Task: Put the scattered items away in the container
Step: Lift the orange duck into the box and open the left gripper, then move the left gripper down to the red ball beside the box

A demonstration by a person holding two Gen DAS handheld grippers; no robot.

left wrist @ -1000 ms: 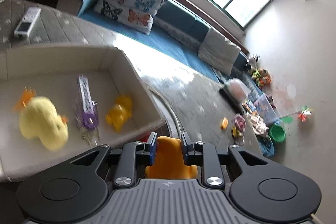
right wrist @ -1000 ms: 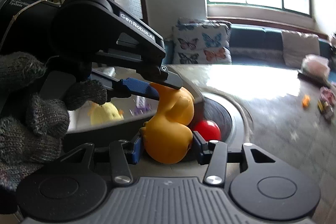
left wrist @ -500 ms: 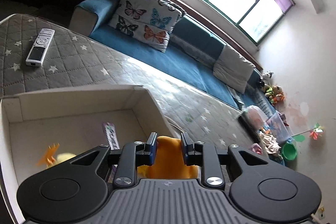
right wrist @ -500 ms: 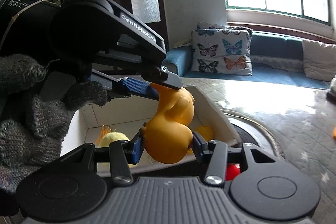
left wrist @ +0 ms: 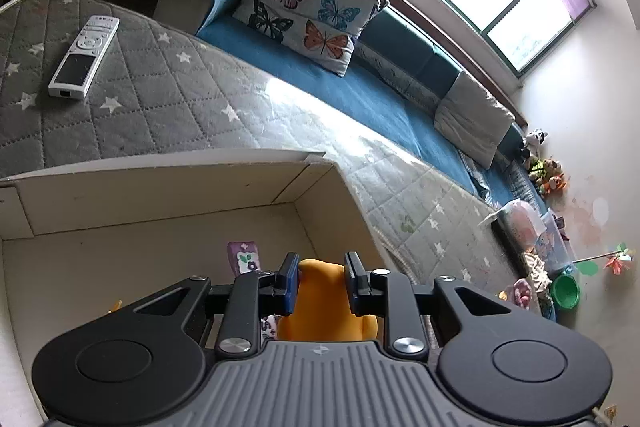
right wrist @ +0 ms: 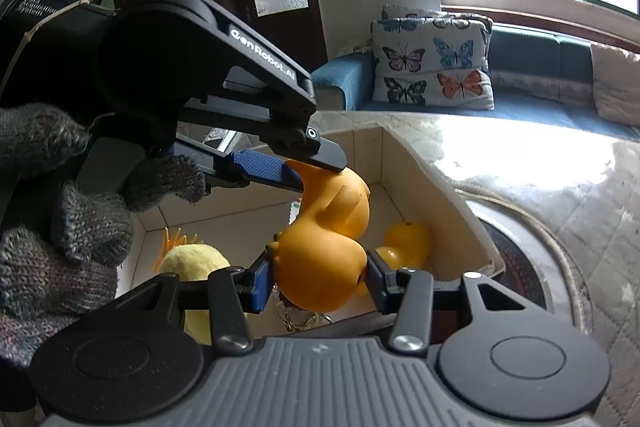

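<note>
An orange rubber duck [right wrist: 320, 259] hangs over the open cardboard box [right wrist: 436, 183], held by both grippers. My right gripper [right wrist: 316, 275] is shut on its round body. My left gripper [right wrist: 308, 167], gripped by a gloved hand [right wrist: 60, 227], comes in from the left; its jaws are closing on the duck's head. In the left wrist view the orange duck [left wrist: 320, 287] fills the gap of the left gripper [left wrist: 321, 283] above the box [left wrist: 160, 183]. Inside the box lie a yellow plush duck [right wrist: 192, 263], a small yellow duck [right wrist: 408, 239] and a purple tag [left wrist: 244, 257].
The box sits on a grey quilted, star-patterned surface [left wrist: 180, 99]. A white remote [left wrist: 84, 57] lies beyond it at the left. A blue sofa with a butterfly pillow [left wrist: 308, 7] runs behind. Toys [left wrist: 560, 287] litter the floor at the far right. A dark round inset [right wrist: 516, 259] adjoins the box.
Both grippers have carried the orange duck leftward from beside the box to over its inside. The red ball near the box has dropped out of view.
</note>
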